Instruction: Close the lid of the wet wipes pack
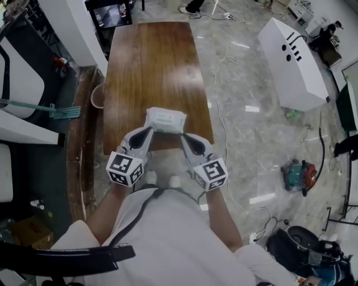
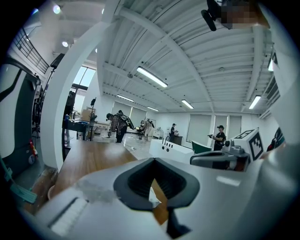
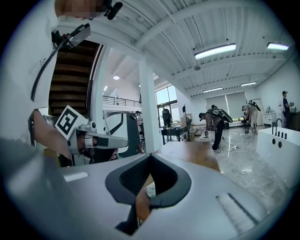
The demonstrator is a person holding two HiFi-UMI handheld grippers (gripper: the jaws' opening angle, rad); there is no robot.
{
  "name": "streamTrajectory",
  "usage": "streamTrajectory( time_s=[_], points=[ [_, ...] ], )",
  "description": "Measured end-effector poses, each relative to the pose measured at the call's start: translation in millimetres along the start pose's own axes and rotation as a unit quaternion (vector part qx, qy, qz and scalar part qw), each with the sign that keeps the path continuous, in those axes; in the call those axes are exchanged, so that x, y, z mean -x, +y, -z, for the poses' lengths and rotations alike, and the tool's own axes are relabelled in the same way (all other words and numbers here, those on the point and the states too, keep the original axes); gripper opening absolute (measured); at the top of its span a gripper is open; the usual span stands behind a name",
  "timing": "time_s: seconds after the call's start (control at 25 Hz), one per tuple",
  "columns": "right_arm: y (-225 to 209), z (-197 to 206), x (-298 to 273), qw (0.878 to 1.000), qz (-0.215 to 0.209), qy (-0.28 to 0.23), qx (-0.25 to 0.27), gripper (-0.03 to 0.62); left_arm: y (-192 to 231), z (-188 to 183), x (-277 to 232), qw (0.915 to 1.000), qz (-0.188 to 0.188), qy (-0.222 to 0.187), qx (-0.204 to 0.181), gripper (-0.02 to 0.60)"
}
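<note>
- Left gripper [image 1: 147, 132] and right gripper [image 1: 184, 137]: both have jaws closed together and hold nothing. Tips are at the pack's near corners; contact unclear.
- Wet wipes pack [image 1: 165, 120] lies by the wooden table's [image 1: 151, 61] near edge.
- The lid is too small to make out.

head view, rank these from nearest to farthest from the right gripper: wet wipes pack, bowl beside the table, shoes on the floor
1. wet wipes pack, just ahead of the right gripper
2. bowl, left of the table, about midway along
3. shoes, past the table's far end
</note>
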State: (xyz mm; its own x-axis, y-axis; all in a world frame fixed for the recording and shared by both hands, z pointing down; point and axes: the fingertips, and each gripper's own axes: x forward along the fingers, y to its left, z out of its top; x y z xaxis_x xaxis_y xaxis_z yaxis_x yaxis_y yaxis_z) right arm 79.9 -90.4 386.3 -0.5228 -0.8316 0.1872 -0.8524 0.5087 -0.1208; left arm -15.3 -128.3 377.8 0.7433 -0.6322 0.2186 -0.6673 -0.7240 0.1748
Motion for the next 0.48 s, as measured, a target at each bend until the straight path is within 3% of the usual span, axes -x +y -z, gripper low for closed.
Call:
streamTrajectory(
  time_s=[0.48],
  points=[
    [-2.9,-19.5,4.6,1.0,0.015,-0.026,0.001,0.008,6.6,-10.2,6.6,0.9999,-0.001,-0.009,-0.005,0.002]
  ],
)
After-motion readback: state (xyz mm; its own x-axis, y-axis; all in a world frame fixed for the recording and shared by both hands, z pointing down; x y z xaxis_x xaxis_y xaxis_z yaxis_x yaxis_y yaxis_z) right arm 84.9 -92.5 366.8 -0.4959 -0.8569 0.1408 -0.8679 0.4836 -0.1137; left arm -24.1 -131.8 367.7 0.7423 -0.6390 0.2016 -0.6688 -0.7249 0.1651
